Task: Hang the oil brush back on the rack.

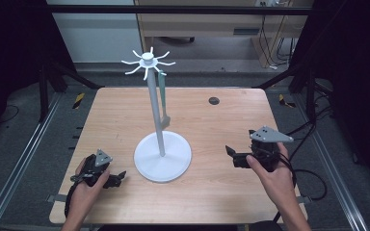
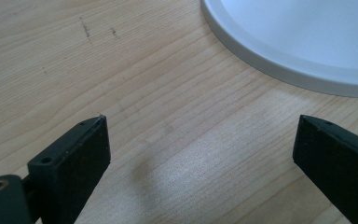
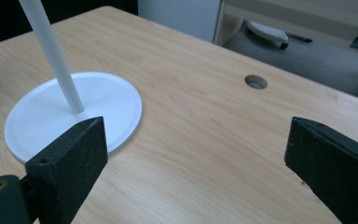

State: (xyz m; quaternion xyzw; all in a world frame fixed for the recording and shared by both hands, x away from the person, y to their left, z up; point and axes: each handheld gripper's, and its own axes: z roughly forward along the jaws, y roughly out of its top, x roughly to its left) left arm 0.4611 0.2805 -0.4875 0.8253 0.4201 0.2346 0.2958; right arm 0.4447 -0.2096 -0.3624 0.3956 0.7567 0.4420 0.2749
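I find no writing, label, brand, number or sign that I can read in any view. The yellow-and-black striped tape patches (image 1: 78,99) on the floor, left and right of the table's far corners in the high view, carry stripes only, no characters.

Pale wood-grain table (image 1: 221,144), smooth white plastic-looking stand (image 1: 162,156), matt black jaws

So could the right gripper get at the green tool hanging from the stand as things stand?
Probably yes: the right gripper has open jaws, and bare table lies between it and the green tool, which hangs on the pole's right side.
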